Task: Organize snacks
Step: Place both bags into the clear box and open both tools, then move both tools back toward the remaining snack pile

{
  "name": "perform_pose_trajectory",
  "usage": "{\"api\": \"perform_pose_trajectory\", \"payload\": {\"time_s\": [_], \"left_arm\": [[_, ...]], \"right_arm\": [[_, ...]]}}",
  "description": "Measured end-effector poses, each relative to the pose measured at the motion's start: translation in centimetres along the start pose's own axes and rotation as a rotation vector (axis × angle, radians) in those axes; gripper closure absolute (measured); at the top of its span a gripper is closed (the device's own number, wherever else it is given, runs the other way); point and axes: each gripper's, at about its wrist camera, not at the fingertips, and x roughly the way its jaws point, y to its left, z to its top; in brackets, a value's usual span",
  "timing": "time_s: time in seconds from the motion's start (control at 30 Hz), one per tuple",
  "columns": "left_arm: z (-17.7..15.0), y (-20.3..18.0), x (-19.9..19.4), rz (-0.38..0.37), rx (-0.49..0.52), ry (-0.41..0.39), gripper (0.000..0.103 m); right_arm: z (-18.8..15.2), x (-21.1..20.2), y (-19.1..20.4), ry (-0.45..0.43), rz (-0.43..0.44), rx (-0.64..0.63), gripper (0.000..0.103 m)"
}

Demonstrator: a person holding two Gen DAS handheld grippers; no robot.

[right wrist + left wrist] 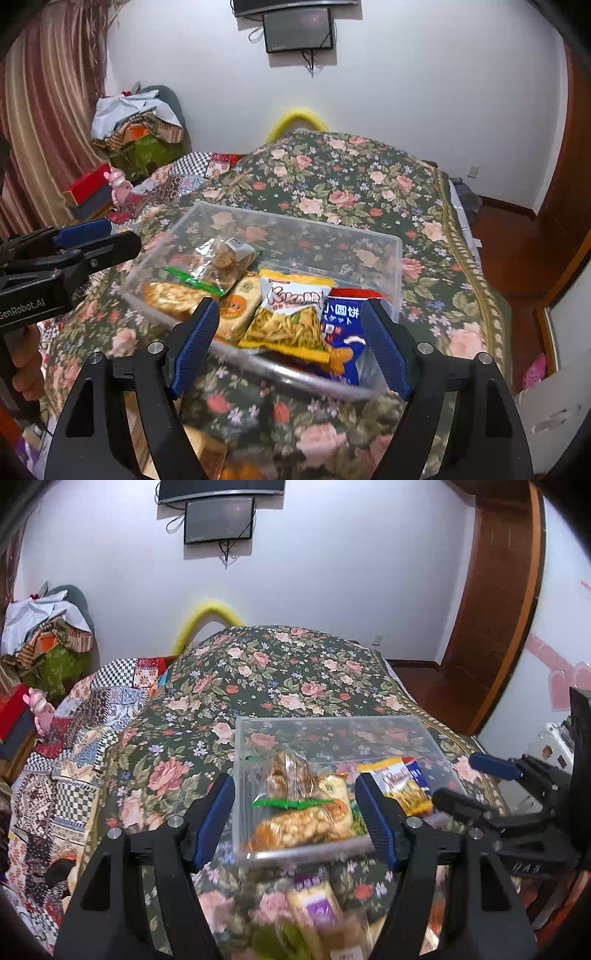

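Now both grippers, left gripper (295,812) and right gripper (291,343), are hovering wide open and empty before the clear bin (391,243), likely needing another loose snack packet (317,904) below the fingers.

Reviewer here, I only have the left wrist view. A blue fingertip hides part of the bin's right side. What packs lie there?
Observer: In the right wrist view, a yellow noodle-snack pack lies in the bin, overlapping a blue biscuit pack.
Reviewer: Is the right gripper holding anything?
Observer: No. The right gripper is open and empty, near the bin's front edge.
Reviewer: What stands left of the bed, beyond my frame?
Observer: A striped curtain hangs there.
Reviewer: And the left gripper?
Observer: The left gripper is open, with nothing between its fingers.
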Motion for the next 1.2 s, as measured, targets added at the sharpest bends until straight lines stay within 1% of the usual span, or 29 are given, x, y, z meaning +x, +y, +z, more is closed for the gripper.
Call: {"api": "perform_pose_trajectory", "payload": {"time_s": [0.13,0.3,0.4,0.53,0.6,0.67,0.8,1.0,1.2], "left_arm": [[-1.0,-0.2,-2.4,-0.018,0.003,-0.001,0.035],[-3.1,-0.3,-4.7,-0.04,-0.008,0.027,0.035],[-4.6,-0.5,-5.4,-0.045,-0.009,0.051,0.035],[-6.7,-0.8,-5.7,-0.04,-0.002,0.085,0.035],[-7.8,-0.9,-5.6,-0.051,-0.007,0.108,0.035],[-8.9,-1.2,-5.5,-0.059,-0.007,0.131,0.035],[-11.1,-2.0,-4.7,-0.048,0.011,0.182,0.035],[-13.4,-2.6,-3.4,-0.069,-0.003,0.238,0.035],[-14.4,-3.5,-2.1,-0.091,0.011,0.269,0.049]], "right_arm": [[-0.8,-2.3,0.1,-0.022,0.0,0.001,0.025],[-2.4,-5.0,0.0,-0.044,0.001,0.014,0.025],[-3.5,-6.1,-0.2,-0.045,0.001,0.018,0.025],[-5.3,-7.1,-0.3,-0.029,-0.001,0.024,0.024],[-6.2,-7.4,-0.4,-0.018,0.001,0.029,0.024],[-7.3,-7.4,-0.5,0.002,0.005,0.037,0.024],[-9.1,-6.8,-0.8,0.046,0.006,0.054,0.024],[-11.4,-5.2,-0.8,0.117,0.034,0.075,0.024],[-12.7,-3.1,-0.6,0.175,0.062,0.097,0.024]]}}
